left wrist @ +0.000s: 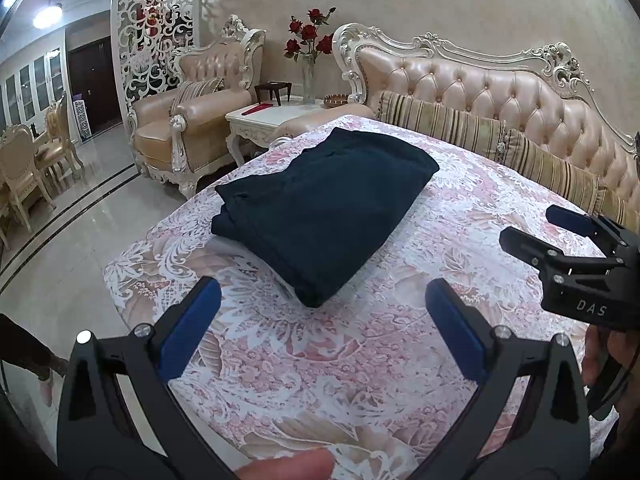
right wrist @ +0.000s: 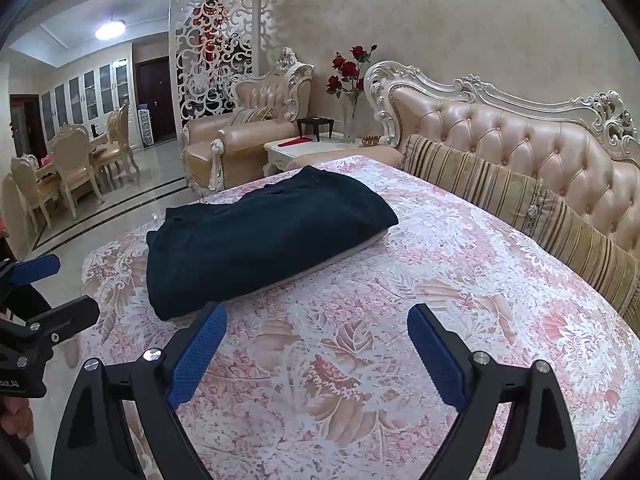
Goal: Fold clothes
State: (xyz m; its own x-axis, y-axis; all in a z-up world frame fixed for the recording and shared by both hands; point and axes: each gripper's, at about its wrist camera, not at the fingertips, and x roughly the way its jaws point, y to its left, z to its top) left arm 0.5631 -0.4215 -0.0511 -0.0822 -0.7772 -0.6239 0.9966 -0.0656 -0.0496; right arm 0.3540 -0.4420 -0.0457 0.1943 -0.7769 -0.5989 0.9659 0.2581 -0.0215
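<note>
The dark navy garment (left wrist: 324,212) lay folded into a thick rectangular bundle on the lace-patterned pink cover (left wrist: 360,360) of the sofa seat, toward its far left end, with the layered edges showing on the side nearest the floor. It looked already folded — any further work would likely be a last tuck or a lift.

Both tongs were clear of it. The left tongs (left wrist: 322,328) hovered over the cover just short of the bundle's near corner, blue pads spread wide and holding nothing. The right tongs (right wrist: 318,348) hung to the right of it, equally wide and empty, with the bundle's near edge just beside its left pad (right wrist: 198,356).

The risks lay in the stack itself. A pinch taken on only the top layer would probably peel the fold open. A push from one side might slide the bundle toward the seat's edge and the tiled floor (left wrist: 92,216), since the lace looked slippery. A pad dragged low could also snag the openwork lace and pull the cover — and the garment with it.
</note>
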